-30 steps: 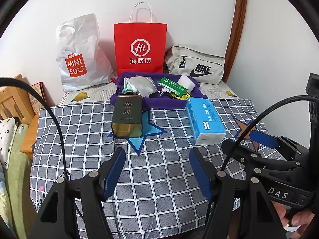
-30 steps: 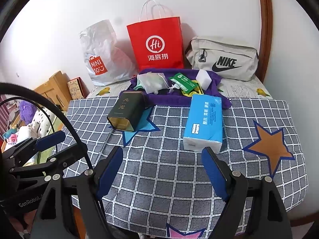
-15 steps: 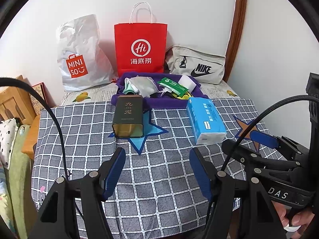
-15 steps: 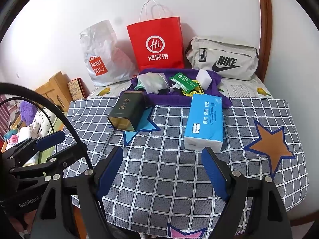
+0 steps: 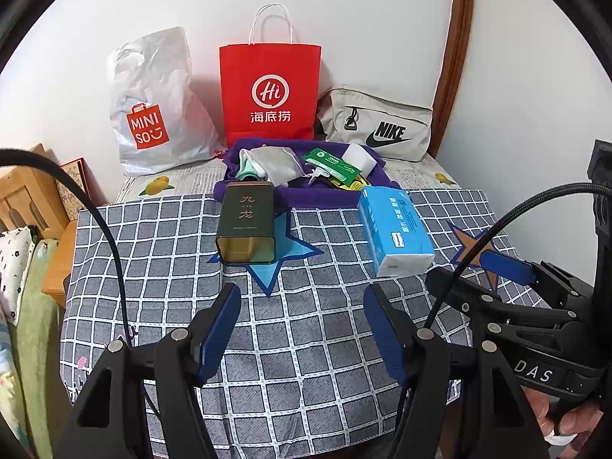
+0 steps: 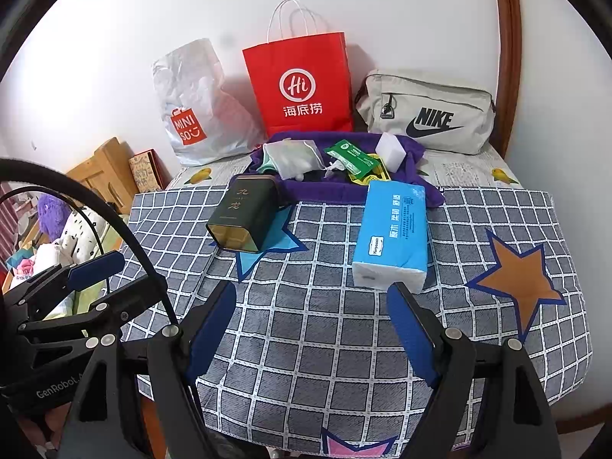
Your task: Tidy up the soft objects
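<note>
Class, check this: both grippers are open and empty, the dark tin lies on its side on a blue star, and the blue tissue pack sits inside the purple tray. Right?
Not quite. The blue tissue pack lies on the checked cloth in front of the purple tray, as the right wrist view shows. The rest holds.

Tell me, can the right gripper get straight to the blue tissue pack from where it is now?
Probably yes. The right gripper is open, and only bare checked cloth lies between it and the blue tissue pack; the dark tin sits off to the left.
</note>
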Motion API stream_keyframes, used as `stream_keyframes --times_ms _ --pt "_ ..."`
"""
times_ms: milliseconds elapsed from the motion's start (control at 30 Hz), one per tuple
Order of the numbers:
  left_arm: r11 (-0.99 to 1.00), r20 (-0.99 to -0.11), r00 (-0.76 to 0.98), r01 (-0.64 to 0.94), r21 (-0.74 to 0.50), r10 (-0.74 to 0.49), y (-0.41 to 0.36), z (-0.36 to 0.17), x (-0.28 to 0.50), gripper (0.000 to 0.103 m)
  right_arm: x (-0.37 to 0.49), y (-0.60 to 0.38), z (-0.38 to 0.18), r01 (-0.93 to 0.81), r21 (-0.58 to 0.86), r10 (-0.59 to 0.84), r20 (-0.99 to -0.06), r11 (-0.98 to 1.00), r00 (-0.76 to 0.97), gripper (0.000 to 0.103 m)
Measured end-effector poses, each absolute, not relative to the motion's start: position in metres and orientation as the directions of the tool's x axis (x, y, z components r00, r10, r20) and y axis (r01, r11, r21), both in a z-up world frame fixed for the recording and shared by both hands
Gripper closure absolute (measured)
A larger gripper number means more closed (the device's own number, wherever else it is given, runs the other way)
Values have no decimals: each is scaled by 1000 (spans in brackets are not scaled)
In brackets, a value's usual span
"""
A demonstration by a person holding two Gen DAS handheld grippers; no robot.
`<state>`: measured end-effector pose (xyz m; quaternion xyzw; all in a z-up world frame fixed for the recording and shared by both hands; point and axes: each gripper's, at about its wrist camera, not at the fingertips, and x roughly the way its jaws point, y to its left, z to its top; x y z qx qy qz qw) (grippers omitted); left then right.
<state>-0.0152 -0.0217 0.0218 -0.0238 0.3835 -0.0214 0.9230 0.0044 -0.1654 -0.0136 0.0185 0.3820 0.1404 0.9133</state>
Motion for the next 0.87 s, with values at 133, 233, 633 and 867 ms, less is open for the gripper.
stream_keyframes --times_ms 133,233,633,867 --pt "998 -707 705 18 -61 -56 -22 22 -15 38 4 -165 -14 -242 142 271 -692 960 669 22" --pt "998 -707 705 18 -60 -55 -20 22 -16 38 4 -166 -14 -244 141 272 -693 959 668 22" --pt "998 -708 704 15 -59 -53 -20 22 -17 38 4 -164 -15 -240 140 268 -694 961 668 22" --pt "999 -712 701 15 -49 -45 -19 21 -14 38 7 -163 -18 -239 141 268 -698 961 664 22"
